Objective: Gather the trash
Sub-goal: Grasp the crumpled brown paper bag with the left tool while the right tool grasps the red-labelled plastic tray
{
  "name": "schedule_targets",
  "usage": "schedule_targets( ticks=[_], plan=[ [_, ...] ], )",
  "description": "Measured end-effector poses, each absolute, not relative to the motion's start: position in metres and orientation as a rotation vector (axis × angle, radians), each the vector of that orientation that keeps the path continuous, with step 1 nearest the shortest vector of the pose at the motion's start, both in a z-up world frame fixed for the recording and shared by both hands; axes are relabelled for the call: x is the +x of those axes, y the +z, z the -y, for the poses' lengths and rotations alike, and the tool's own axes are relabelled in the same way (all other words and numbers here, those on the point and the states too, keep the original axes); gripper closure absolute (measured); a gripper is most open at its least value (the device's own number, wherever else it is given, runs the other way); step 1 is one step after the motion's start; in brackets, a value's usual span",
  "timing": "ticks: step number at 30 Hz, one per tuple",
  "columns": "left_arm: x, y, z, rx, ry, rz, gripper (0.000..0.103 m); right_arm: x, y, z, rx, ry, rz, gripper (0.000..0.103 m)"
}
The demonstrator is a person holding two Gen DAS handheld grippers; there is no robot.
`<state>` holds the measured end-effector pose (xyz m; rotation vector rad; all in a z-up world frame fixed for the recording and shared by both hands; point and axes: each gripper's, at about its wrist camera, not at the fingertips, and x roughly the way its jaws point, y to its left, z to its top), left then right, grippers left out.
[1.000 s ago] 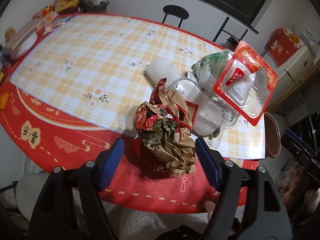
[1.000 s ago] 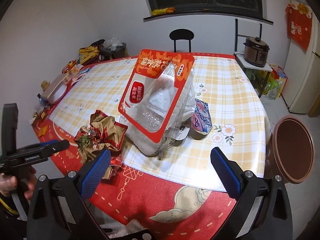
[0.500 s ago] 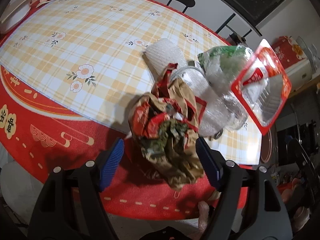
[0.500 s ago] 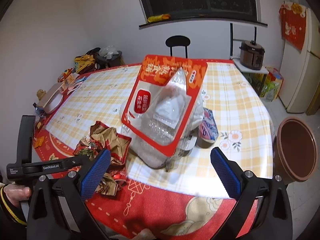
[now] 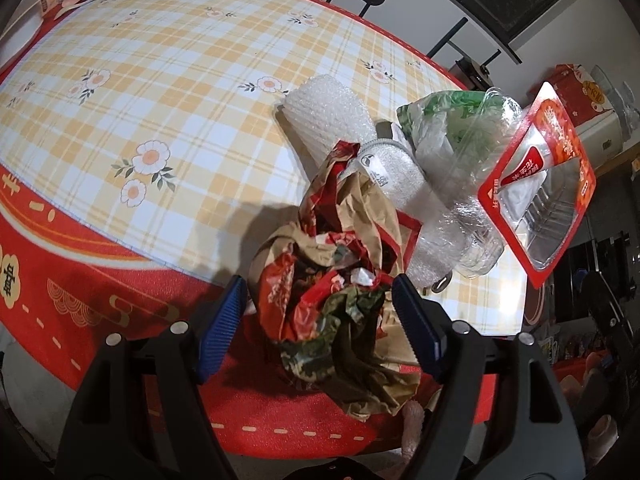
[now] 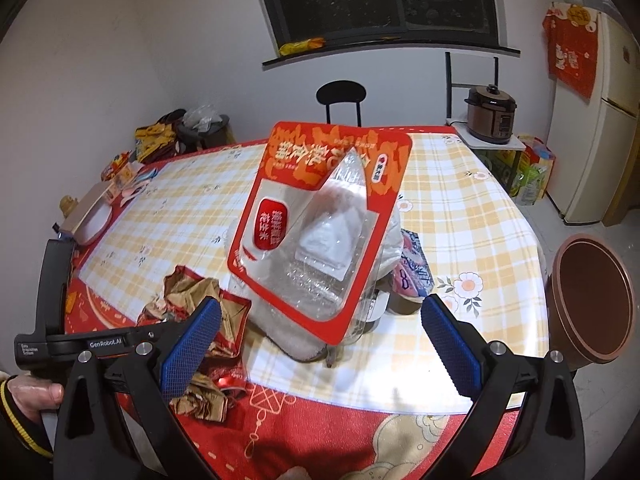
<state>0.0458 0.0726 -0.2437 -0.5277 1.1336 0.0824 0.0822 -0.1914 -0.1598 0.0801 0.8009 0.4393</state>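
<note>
Straddling one crumpled brown-and-red paper wad, the left gripper has its two blue pads spread wide, one on each side of the wad; whether they touch the paper cannot be told. The right gripper is also spread wide and holds nothing, its two pads apart in front of one red-framed clear plastic pack. The wad lies at the near edge of the table, partly on the red cloth, partly on the yellow checked cover, creased and torn with green and red print showing. Just beside it sits one heap of trash: a roll of bubble wrap, a clear bag with green print and the tilted plastic pack leaning on top. One brown bin stands off the table's right side.
</note>
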Motion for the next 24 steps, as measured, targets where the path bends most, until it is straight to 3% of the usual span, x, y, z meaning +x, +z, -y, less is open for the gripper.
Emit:
schedule_targets(
  ticks=[12, 22, 24],
  plan=[
    [0.048, -0.237, -0.082, -0.519, 0.038, -1.107, 0.045, 0.092, -0.166, 0.189, 0.114, 0.403, -0.821, 0.005],
    [0.036, -0.202, -0.093, -0.469, -0.041, -0.965, 0.046, 0.113, -0.181, 0.193, 0.212, 0.336, -0.852, 0.005],
    [0.034, -0.196, -0.097, -0.465, -0.038, -0.937, 0.046, 0.114, -0.181, 0.192, 0.222, 0.324, -0.849, 0.009]
  ],
)
